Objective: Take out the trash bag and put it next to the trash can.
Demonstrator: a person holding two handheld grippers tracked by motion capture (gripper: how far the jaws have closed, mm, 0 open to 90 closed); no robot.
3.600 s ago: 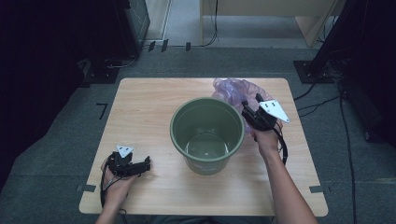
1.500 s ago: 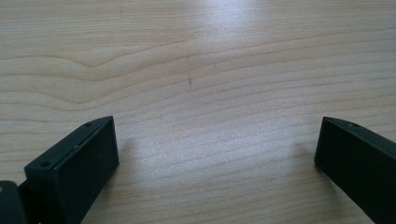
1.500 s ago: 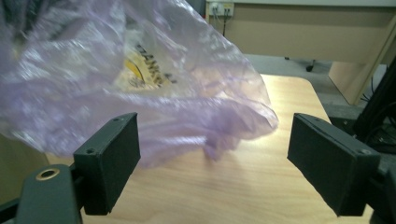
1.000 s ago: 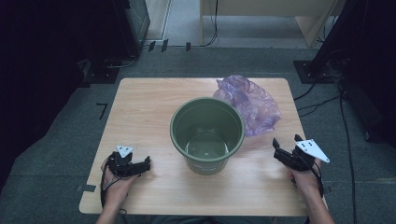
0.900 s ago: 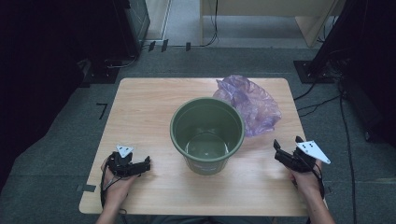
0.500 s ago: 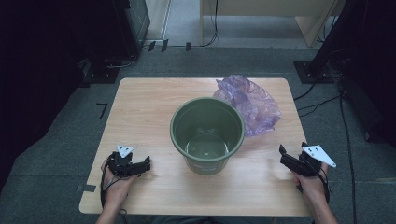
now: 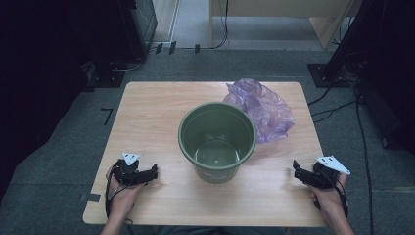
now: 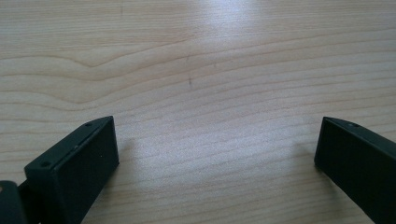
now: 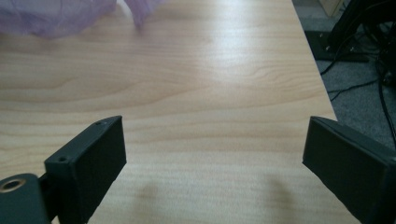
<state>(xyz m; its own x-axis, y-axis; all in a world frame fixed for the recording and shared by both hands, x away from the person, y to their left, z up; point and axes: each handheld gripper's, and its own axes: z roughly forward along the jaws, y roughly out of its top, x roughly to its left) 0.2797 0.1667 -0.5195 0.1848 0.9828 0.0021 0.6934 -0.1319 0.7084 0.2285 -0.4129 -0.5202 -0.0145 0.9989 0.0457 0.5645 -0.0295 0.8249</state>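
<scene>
**Two Grippers Rest Low, a Bucket Stands Between**

While both hands sit at the near edge of the desk (image 7: 161, 105), the green bucket (image 7: 217, 142) stands in the middle of it; the purple plastic bag (image 7: 262, 108) lies just behind the bucket toward the far right corner, and part of the bag is hidden by the bucket's rim; whether the two touch is hard to tell.

Inside the bucket, the bottom looks shiny, but what makes the shine is too small to make out; no writing can be read on the bucket or the bag; a dark mark on the floor by the left edge of the desk looks like the number 7.

From the high view, the left gripper (image 7: 147, 174) lies near the near left corner, and the right gripper (image 7: 299, 172) near the near right corner; both are small and dark there, so the gap between the jaws is hard to see.

Up close, the left gripper view shows its jaws wide apart over bare wood with nothing between them; the right gripper view shows its jaws wide apart too, having just opened further, holding nothing; a bit of the bag is cut off at the top of that view, and cables (image 9: 359, 51) lie on the floor past the desk's right edge.
</scene>
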